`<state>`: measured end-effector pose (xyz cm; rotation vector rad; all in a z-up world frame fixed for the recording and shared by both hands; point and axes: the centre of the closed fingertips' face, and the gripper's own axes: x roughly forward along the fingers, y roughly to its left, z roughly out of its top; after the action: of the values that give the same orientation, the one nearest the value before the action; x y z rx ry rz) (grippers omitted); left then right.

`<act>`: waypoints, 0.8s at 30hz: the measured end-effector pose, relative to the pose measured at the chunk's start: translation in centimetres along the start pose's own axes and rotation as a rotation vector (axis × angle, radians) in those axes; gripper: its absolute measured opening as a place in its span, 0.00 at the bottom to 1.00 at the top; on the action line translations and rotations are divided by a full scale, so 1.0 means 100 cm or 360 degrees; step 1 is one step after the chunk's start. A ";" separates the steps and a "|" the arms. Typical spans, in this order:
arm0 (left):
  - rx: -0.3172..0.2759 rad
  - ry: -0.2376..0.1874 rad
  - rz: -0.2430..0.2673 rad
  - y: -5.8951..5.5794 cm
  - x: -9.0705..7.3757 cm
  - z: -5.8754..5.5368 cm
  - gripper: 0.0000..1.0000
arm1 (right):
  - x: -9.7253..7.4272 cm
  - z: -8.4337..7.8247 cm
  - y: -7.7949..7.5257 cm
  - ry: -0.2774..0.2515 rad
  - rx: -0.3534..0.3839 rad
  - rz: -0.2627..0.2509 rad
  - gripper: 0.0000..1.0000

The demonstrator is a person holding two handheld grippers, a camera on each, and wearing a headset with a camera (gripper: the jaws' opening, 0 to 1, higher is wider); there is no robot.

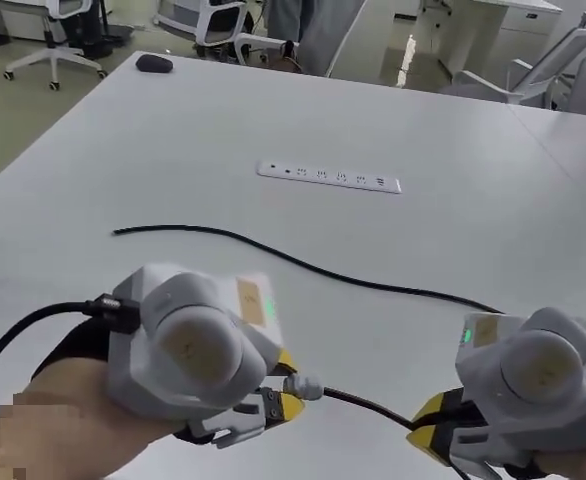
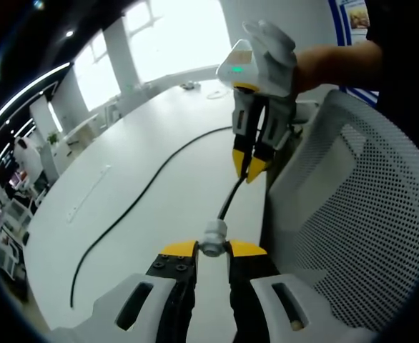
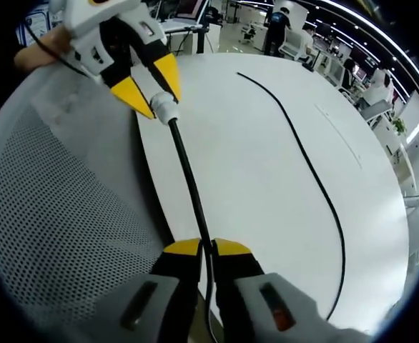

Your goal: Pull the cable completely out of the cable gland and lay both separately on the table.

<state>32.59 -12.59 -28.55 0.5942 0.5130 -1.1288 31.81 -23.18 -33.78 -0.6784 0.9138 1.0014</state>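
A small white cable gland [image 1: 303, 386] sits pinched between the yellow jaw tips of my left gripper [image 1: 289, 395], which is shut on it just above the table's near edge. A black cable [image 1: 358, 400] leaves the gland and runs a short way to my right gripper [image 1: 428, 425], shut on it. Beyond that, the cable curves far over the white table [image 1: 453, 230] to a free end at the left. In the left gripper view, the gland [image 2: 213, 238] stays clamped and the right gripper [image 2: 249, 168] faces it. In the right gripper view, the cable [image 3: 188, 168] stretches up to the gland [image 3: 165, 107].
A white power strip [image 1: 329, 178] lies mid-table and a black mouse [image 1: 154, 63] sits at the far left corner. Office chairs [image 1: 53, 30] stand beyond the table. A white mesh chair back [image 2: 345, 214] is close under both grippers at the near edge.
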 end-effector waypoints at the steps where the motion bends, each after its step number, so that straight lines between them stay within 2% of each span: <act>1: 0.0000 0.0000 0.0001 0.000 0.000 0.000 0.17 | -0.001 -0.001 -0.001 0.0000 0.0008 -0.0003 0.04; 5: 0.0003 0.0000 0.0014 0.001 -0.001 0.000 0.17 | -0.005 -0.009 -0.008 0.0026 0.0027 -0.0026 0.04; 9: -0.0005 -0.0007 0.0035 0.005 -0.004 0.001 0.17 | -0.011 -0.017 -0.021 0.0087 0.0002 -0.0102 0.04; 14: -0.0003 -0.0009 0.0055 0.006 -0.006 0.001 0.17 | -0.021 -0.009 -0.040 0.0060 0.0025 -0.0130 0.04; 19: -0.0027 -0.0010 0.0095 0.013 -0.010 -0.001 0.17 | -0.022 0.006 -0.070 0.0054 -0.0037 -0.0171 0.05; 21: -0.0079 -0.0045 0.0120 0.019 -0.013 0.001 0.17 | -0.018 0.014 -0.087 0.0031 -0.0047 -0.0191 0.05; 23: -0.0093 -0.0057 0.0114 0.020 -0.015 0.001 0.17 | -0.012 0.016 -0.107 0.0060 -0.0109 -0.0227 0.05; 24: -0.0093 -0.0051 0.0118 0.020 -0.015 0.001 0.17 | -0.010 0.016 -0.115 0.0073 -0.0105 -0.0232 0.05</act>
<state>34.00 -11.04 -27.19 0.5395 0.4907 -1.0480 42.59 -26.83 -31.38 -0.8149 0.8611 0.8922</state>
